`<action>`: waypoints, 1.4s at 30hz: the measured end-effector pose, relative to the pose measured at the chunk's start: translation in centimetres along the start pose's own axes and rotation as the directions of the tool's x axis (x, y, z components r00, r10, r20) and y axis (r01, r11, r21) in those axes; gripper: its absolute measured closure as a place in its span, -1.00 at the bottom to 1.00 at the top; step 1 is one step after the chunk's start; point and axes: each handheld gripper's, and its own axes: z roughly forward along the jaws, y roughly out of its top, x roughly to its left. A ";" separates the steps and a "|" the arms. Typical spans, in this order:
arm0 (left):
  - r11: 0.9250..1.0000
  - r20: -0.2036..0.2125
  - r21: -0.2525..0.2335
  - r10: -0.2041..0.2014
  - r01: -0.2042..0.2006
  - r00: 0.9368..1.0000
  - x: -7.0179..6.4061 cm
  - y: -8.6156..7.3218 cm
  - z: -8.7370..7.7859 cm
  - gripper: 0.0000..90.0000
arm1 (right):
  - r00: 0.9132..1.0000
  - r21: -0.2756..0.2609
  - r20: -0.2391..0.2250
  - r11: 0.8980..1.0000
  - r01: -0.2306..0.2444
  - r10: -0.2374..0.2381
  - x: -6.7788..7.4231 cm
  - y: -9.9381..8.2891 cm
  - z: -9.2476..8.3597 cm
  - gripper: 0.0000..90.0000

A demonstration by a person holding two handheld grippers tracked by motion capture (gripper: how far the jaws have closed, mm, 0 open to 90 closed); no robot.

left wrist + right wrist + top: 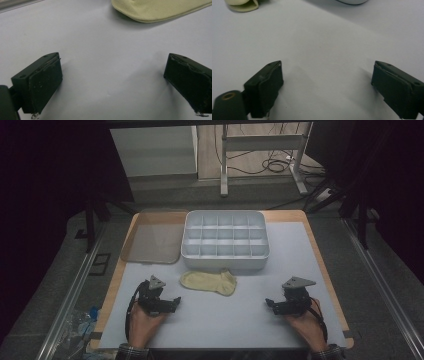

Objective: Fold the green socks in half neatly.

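A pale yellow sock [210, 281] lies flat on the white table sheet [225, 320], just in front of a white box with many compartments [225, 240]. The sock [160, 10] also appears at the top of the left gripper view, and its cuff end [243, 5] at the top left of the right gripper view. My left gripper [176, 302] rests low at the front left, jaws wide apart over bare sheet [112, 75], open. At the front right my right gripper [268, 303] is open too, with nothing between its jaws [327, 85].
A translucent lid [152, 241] lies left of the compartment box at the back of the table. The box's front rim [352, 1] peeks in at the top of the right gripper view. Table legs and cables stand on the floor beyond.
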 end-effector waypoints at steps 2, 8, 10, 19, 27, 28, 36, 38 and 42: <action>1.000 -0.001 0.001 0.000 0.000 1.000 0.0 0.0 0.0 -0.97 | 1.000 0.003 0.000 1.000 0.007 -0.007 0.0 0.0 0.0 -0.80; 1.000 -0.003 0.002 0.002 -0.002 1.000 -0.1 0.0 0.0 -0.97 | 1.000 0.004 0.000 1.000 0.007 -0.007 0.0 0.0 0.0 -0.79; 1.000 -0.005 0.001 0.001 -0.001 1.000 -0.1 0.0 0.0 -0.96 | 1.000 0.004 0.001 1.000 0.008 -0.008 0.0 0.0 0.0 -0.79; 1.000 -0.002 0.000 -0.001 0.001 1.000 0.0 0.0 0.0 -0.96 | 1.000 0.004 -0.002 1.000 0.005 -0.005 0.0 0.0 0.0 -0.79; 1.000 0.002 -0.001 -0.002 0.002 1.000 0.1 0.0 0.0 -0.96 | 1.000 0.004 -0.006 1.000 0.002 -0.002 -0.1 0.0 0.0 -0.78; 1.000 0.002 -0.001 -0.002 0.002 1.000 0.1 0.0 0.0 -0.96 | 1.000 0.002 -0.007 1.000 -0.002 0.002 0.0 0.0 0.0 -0.78; 1.000 0.001 0.001 -0.002 0.002 1.000 0.0 0.0 -0.1 -0.96 | 1.000 0.007 -0.004 1.000 0.002 -0.002 0.0 0.1 0.0 -0.78; 1.000 0.002 0.001 -0.001 0.001 1.000 0.0 0.0 -0.1 -0.96 | 1.000 0.007 0.000 1.000 0.004 -0.004 0.0 0.1 0.0 -0.78; 1.000 0.000 -0.001 -0.001 0.001 1.000 0.1 0.1 -0.2 -0.91 | 1.000 -0.002 0.004 1.000 -0.001 0.001 0.1 0.1 -0.2 -0.70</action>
